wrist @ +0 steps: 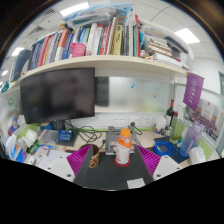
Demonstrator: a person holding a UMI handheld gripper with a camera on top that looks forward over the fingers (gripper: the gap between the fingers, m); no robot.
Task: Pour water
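Observation:
A small clear bottle [122, 150] with an orange top stands upright on a red round base on a dark mat [105, 176]. It sits just ahead of my gripper [114, 161], in the gap between the two magenta pads, nearer the right pad [149, 160] and with room at both sides. The fingers are spread wide and open, holding nothing. A small brown cup-like thing [88, 158] rests by the left pad [78, 159]; I cannot tell what it is. A white label [135, 183] lies on the mat nearer to me.
Behind the mat the desk is cluttered with cables, a blue box [65, 135] and blue items at the right [165, 150]. A dark monitor [58, 95] stands at the back left under a shelf of books [100, 40]. A dark bottle [170, 118] stands back right.

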